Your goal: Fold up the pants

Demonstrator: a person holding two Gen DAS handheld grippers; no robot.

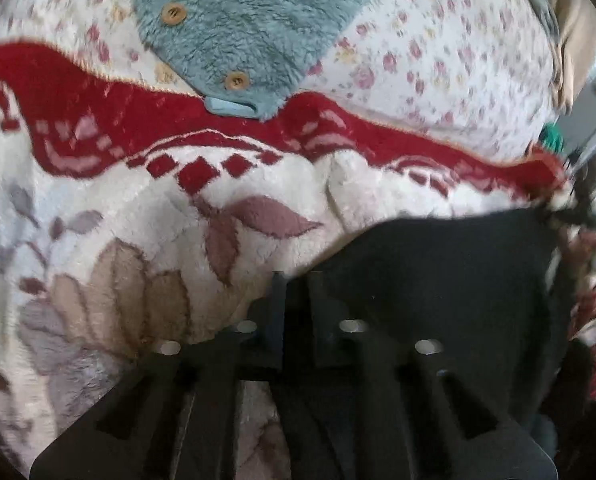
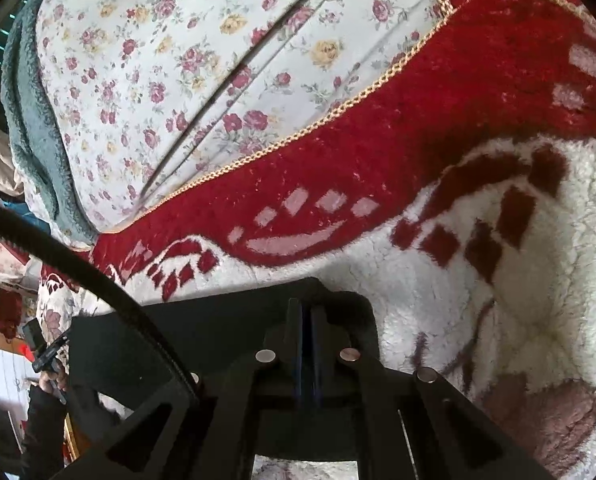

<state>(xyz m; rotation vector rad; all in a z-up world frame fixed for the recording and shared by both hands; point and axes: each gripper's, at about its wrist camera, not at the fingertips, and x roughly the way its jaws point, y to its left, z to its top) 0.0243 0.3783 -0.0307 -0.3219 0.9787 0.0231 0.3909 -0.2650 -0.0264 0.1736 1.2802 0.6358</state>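
Note:
The black pants (image 1: pixel 450 272) lie on a plush white and red floral blanket (image 1: pixel 145 224), spreading right from my left gripper (image 1: pixel 298 280). Its jaws are pressed together on the pants' near edge, where dark cloth runs up between the fingers. In the right wrist view the same pants (image 2: pixel 217 320) lie flat as a dark panel on the blanket (image 2: pixel 498 320). My right gripper (image 2: pixel 306 306) is shut on their far edge, which bunches around the fingertips.
A teal fleece garment (image 1: pixel 249 32) with wooden buttons lies on the rose-print sheet (image 1: pixel 438 60) behind the blanket's red border (image 1: pixel 109 104). A black cable (image 2: pixel 77 268) crosses the left of the right wrist view. A hand in a dark sleeve (image 2: pixel 43 400) shows at lower left.

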